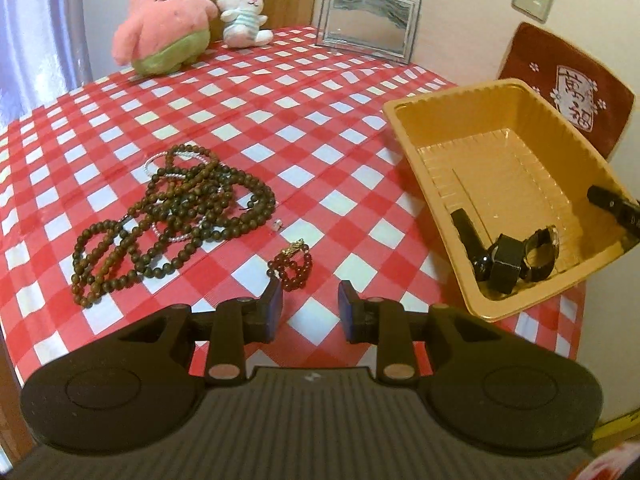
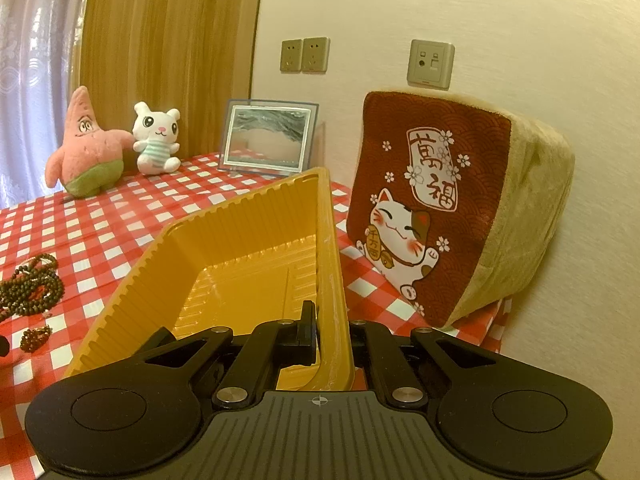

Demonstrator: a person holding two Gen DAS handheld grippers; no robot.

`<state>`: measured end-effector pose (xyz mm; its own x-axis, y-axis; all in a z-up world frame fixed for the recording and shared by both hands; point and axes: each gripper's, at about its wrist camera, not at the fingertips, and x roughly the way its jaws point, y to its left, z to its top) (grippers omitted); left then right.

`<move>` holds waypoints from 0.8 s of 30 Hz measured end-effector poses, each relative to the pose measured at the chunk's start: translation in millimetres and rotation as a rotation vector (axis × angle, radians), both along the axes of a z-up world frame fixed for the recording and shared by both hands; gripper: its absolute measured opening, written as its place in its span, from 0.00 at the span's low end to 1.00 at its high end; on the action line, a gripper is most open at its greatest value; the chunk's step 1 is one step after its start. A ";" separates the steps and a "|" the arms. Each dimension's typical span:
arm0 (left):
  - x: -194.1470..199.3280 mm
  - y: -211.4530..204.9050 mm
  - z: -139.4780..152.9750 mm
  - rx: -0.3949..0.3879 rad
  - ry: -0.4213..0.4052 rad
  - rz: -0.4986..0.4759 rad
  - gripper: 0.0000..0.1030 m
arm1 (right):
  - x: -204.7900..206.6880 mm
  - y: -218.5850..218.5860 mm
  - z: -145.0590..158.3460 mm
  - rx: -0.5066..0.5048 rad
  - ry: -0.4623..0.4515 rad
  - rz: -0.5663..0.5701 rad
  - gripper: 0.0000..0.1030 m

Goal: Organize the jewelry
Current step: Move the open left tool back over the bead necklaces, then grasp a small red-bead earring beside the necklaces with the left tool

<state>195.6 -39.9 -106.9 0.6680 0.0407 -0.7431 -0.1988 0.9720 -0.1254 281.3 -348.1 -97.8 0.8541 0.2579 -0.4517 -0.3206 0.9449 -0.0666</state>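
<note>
The yellow tray (image 2: 248, 256) is clamped by its right wall in the right gripper (image 2: 332, 340), tilted so that its mouth is turned toward the jewelry at the left, probably to ease loading; a black watch (image 1: 516, 252) is already lodged in its near corner. The left gripper (image 1: 308, 304) is held low over the bench (image 1: 280, 120), jaws parted and empty, aimed at the small red bracelet (image 1: 292, 268) just beyond them; the brown bead strands (image 1: 172, 212) are heaped farther left.
</note>
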 end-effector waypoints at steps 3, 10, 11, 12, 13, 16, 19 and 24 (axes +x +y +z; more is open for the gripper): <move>3.0 -2.4 -2.2 0.014 0.000 -0.010 0.25 | 0.4 0.2 0.2 -0.001 0.001 0.000 0.05; 14.8 -5.8 -9.7 0.078 0.004 -0.040 0.25 | 0.8 0.3 -0.7 -0.003 0.002 -0.001 0.05; 17.1 -6.4 -11.3 0.093 0.005 -0.048 0.25 | 1.1 0.2 -0.7 -0.003 0.004 -0.001 0.05; 19.4 -6.5 -12.9 0.107 0.006 -0.055 0.25 | 1.4 0.0 -1.4 -0.004 0.005 -0.001 0.05; 21.8 -7.1 -14.5 0.121 0.009 -0.064 0.25 | 1.6 -0.1 -1.7 -0.005 0.005 -0.001 0.05; 28.2 -10.2 -19.2 0.156 0.017 -0.099 0.25 | 1.6 0.2 -1.4 -0.005 0.005 -0.001 0.05; 33.7 -13.5 -23.9 0.199 0.027 -0.124 0.20 | 2.2 -0.3 -2.4 -0.006 0.008 -0.002 0.05; 38.9 -13.1 -31.6 0.237 0.046 -0.143 0.09 | 2.3 -0.8 -2.9 -0.006 0.010 -0.004 0.05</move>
<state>234.6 -53.0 -138.6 0.6452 0.1244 -0.7539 -0.0576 0.9918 0.1145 283.6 -348.9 -100.7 0.8507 0.2515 -0.4616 -0.3172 0.9458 -0.0692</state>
